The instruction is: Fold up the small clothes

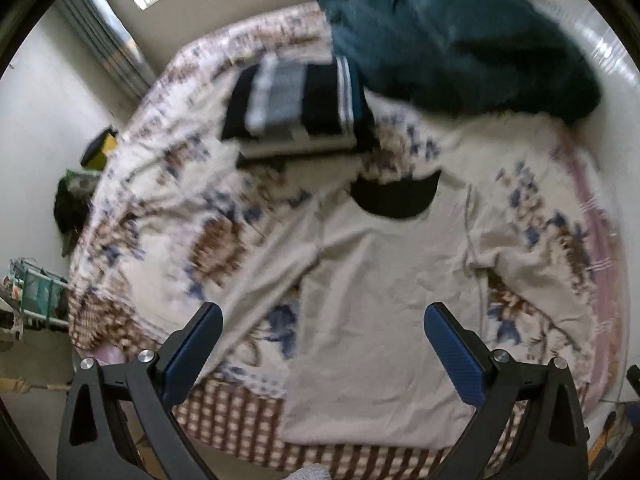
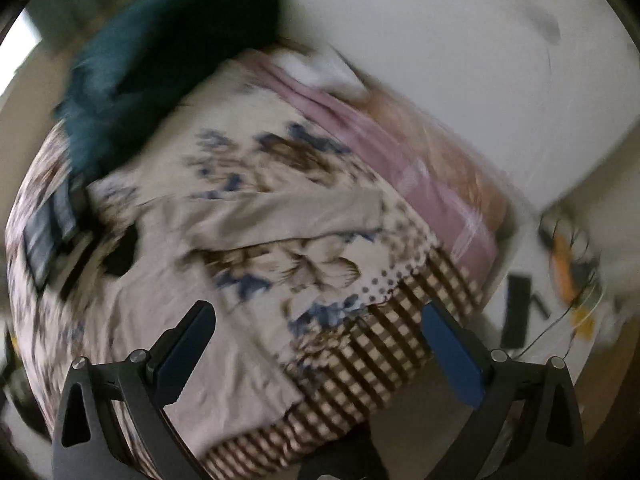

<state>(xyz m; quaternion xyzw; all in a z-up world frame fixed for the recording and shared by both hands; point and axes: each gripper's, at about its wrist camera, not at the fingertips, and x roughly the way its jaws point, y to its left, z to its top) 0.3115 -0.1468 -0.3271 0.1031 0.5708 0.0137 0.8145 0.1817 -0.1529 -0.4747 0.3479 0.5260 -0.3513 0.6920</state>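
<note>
A beige T-shirt (image 1: 384,280) with a dark neck opening lies spread flat on the flowered bedspread (image 1: 160,208), collar away from me, hem near the bed's front edge. My left gripper (image 1: 323,320) is open and empty, hovering above the shirt's lower half. The shirt also shows in the right wrist view (image 2: 168,304), with one sleeve (image 2: 280,212) stretched out to the right. My right gripper (image 2: 318,320) is open and empty above the shirt's right side and the bed's checked border. Both views are blurred.
A folded dark and grey striped garment (image 1: 296,104) lies beyond the shirt's collar. A dark teal cloth heap (image 1: 460,44) sits at the far side by the wall. A pink sheet edge (image 2: 420,184) runs along the bed's right side. Clutter lies on the floor (image 2: 568,276) right of the bed.
</note>
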